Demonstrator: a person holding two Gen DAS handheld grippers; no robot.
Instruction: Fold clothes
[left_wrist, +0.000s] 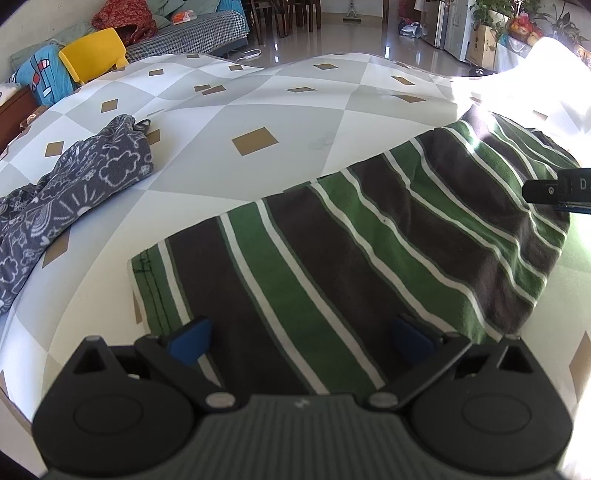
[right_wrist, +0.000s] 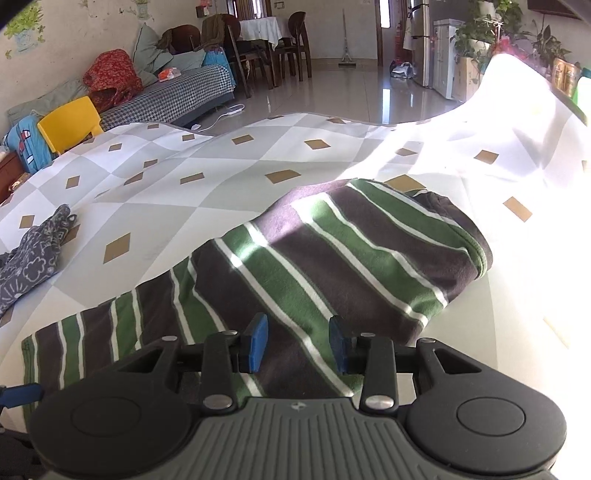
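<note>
**Hovering Over a Striped Shirt Lying Doubled on the Mat**

Poised low at 6 o'clock in the left wrist view: left gripper (left_wrist: 301, 341), blue pads spread wide, nothing between them, set over the near edge of the striped shirt (left_wrist: 369, 236), probably to take or press that edge. Same in the right wrist view: right gripper (right_wrist: 298, 341), pads parted more narrowly and empty, hanging just above the cloth, likely lined up with a fold line.

Stretching from 7 toward 2 o'clock, green, brown and white bands, hem stitching at the near-left corner, right end rolled over onto itself and thicker. Fits either a fold partly made or one being smoothed after; cannot tell which.

Underneath, a diamond-patterned mat (left_wrist: 258, 110) serving as the folding surface. Off at 9 o'clock, well apart, a grey printed garment (left_wrist: 74, 177) lying crumpled. Beyond, at 11 o'clock, a yellow chair (left_wrist: 92, 51).
</note>
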